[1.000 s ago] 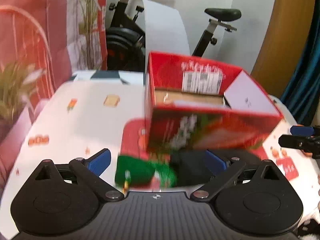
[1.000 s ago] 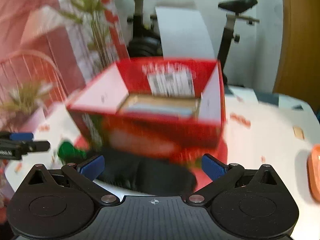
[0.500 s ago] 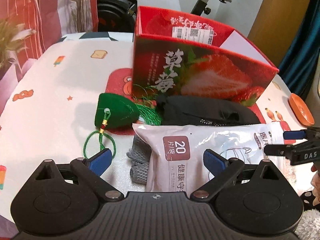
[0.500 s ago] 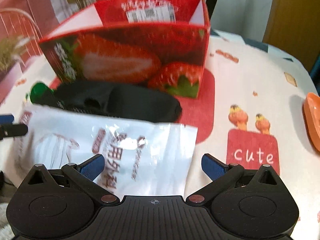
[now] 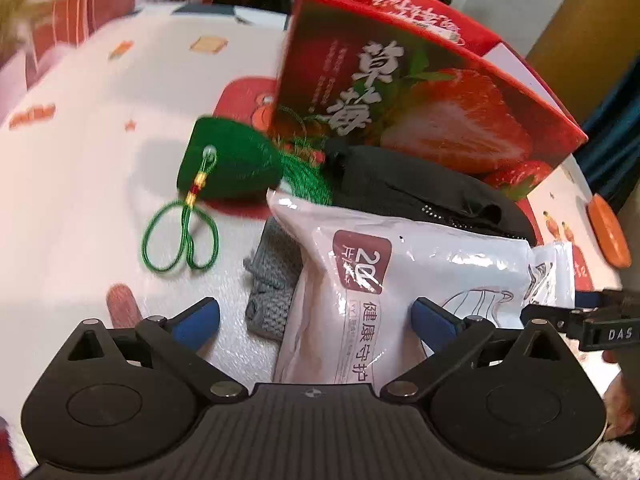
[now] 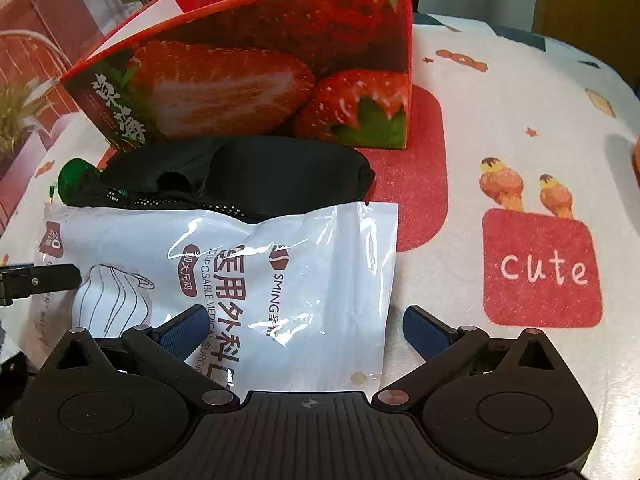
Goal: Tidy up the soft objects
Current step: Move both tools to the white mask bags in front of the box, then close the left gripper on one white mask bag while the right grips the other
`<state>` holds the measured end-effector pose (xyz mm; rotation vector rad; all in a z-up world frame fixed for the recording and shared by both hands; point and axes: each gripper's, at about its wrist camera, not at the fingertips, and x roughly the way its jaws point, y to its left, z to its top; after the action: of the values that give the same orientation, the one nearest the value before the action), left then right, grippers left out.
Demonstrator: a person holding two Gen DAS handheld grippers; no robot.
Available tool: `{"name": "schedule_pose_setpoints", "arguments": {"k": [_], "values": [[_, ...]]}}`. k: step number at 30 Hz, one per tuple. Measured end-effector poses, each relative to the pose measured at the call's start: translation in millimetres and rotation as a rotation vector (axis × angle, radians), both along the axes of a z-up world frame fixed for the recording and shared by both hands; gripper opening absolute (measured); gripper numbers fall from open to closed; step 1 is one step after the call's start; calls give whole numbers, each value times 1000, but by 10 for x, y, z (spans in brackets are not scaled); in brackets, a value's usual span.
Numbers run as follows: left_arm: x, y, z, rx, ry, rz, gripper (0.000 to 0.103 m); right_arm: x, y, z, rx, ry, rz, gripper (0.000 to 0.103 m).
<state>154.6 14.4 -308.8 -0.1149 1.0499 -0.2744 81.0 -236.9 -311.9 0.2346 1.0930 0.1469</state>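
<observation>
Both grippers, left gripper (image 5: pixel 314 314) and right gripper (image 6: pixel 304 322), hung wide apart over the mask pack (image 6: pixel 256 276), probably sizing it up for the strawberry box (image 6: pixel 256 68).

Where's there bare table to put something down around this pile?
Free: right of the strawberry box and mask pack, and left of the green sachet. Crowded: in front of the box, where sachet, black cloth, pack and grey knit bunch.

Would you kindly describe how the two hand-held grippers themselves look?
Both match: the left hand-held gripper and right hand-held gripper have a ribbed matte-black body, two rounded black lobes, angled black linkage arms with silver pivots, and blue finger pads. White "DAS" lettering marks the right one.
</observation>
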Motion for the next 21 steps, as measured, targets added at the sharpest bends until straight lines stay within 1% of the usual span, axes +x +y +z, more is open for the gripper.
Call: {"name": "schedule_pose_setpoints", "arguments": {"k": [2,5,16,21], "values": [[18,37,-39,-28,24,13,103,-6,11,0,-3,-7,3,103],[43,57,-94,-48,50,16,103,-5,14,-3,2,-12,9,103],[45,52,-111,-58,50,25,103,-37,0,-13,13,-34,-2,103],[17,61,-107,-52,38,31,103,-22,-16,-2,27,-9,-2,103]]}}
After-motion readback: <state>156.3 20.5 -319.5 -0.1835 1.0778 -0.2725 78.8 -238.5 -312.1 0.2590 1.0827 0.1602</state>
